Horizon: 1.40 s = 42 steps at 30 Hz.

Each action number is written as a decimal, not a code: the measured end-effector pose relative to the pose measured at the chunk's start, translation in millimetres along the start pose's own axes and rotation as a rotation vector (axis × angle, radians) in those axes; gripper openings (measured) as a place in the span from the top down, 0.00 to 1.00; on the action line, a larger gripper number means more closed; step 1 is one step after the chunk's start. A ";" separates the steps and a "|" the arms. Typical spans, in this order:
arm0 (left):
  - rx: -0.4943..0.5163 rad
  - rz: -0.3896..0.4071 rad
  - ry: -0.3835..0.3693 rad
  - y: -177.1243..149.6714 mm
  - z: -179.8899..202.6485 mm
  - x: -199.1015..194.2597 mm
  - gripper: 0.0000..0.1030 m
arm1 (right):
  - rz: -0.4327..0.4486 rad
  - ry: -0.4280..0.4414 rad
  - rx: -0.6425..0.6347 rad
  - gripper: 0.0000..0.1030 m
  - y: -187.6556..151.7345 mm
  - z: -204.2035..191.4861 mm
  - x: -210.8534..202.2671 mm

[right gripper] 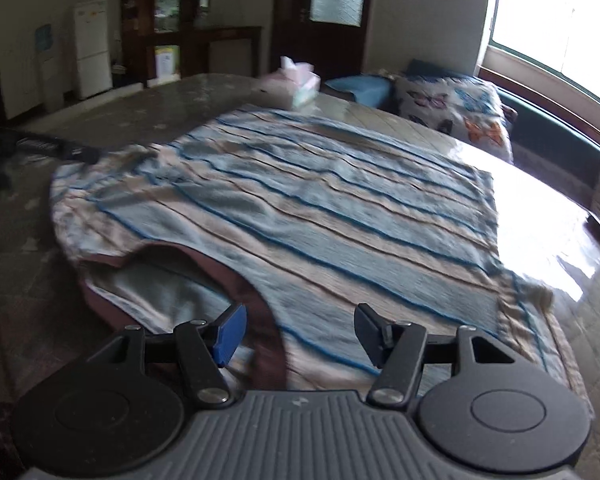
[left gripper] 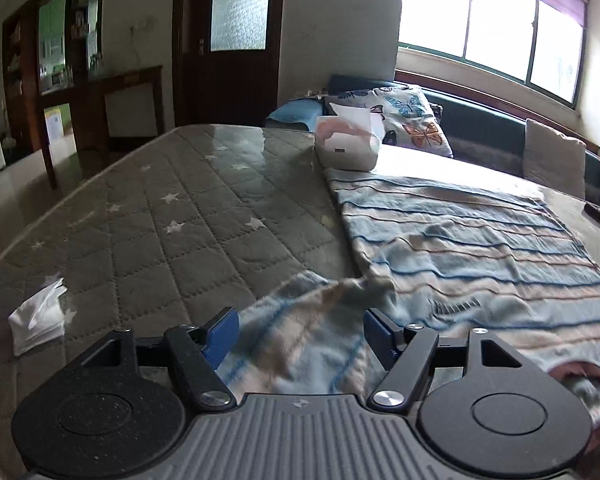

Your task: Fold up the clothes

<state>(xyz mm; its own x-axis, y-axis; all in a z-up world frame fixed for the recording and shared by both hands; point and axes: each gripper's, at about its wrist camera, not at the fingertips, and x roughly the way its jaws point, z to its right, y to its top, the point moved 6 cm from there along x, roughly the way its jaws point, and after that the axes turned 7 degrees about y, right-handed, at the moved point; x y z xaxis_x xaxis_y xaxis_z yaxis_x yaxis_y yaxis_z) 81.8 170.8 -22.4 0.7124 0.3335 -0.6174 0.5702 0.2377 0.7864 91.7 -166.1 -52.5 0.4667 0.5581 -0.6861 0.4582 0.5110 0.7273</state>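
Striped shirt (right gripper: 300, 208) is lying flat across the surface (left gripper: 160, 216), collar toward its near edge. I'm holding my left gripper (left gripper: 300, 334) and right gripper (right gripper: 298, 330) over it, fingers spread wide, gripping nothing.

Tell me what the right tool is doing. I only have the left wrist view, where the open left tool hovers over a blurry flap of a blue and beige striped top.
Observer: The right tool is open and empty, at the brown-trimmed neck opening of the blue and beige striped top.
Operator: Does that opening lie flat?
Observer: No, it gapes and shows the pale inner layer.
Operator: And the top's right side?
Observer: A crumpled piece, likely a short sleeve, sticks out onto the glossy table.
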 end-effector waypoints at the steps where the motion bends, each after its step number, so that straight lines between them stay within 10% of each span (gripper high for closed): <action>1: 0.001 -0.010 -0.003 2.1 -1.0 5.7 0.34 | 0.003 0.011 -0.010 0.43 1.9 -5.0 1.1; 10: 0.028 -0.075 -0.038 6.6 -5.0 41.0 0.57 | 0.014 0.090 -0.103 0.49 17.8 -44.1 14.4; 15: 0.052 -0.048 -0.034 3.7 -4.0 32.7 0.98 | 0.013 0.135 -0.152 0.56 24.0 -63.0 21.4; 22: 0.032 0.017 0.079 2.2 -19.7 12.1 1.00 | 0.002 0.152 -0.201 0.64 22.5 -76.1 24.9; 42: 0.051 -0.048 0.015 -5.5 -12.8 22.9 0.93 | -0.006 0.140 -0.226 0.70 27.8 -80.6 37.7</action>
<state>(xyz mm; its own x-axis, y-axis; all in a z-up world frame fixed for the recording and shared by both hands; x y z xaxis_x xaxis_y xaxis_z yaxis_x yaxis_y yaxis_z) 89.7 188.9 -40.5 0.6780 0.3362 -0.6537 0.6239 0.2071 0.7536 61.0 -78.1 -56.8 0.3479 0.6319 -0.6926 0.2723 0.6388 0.7196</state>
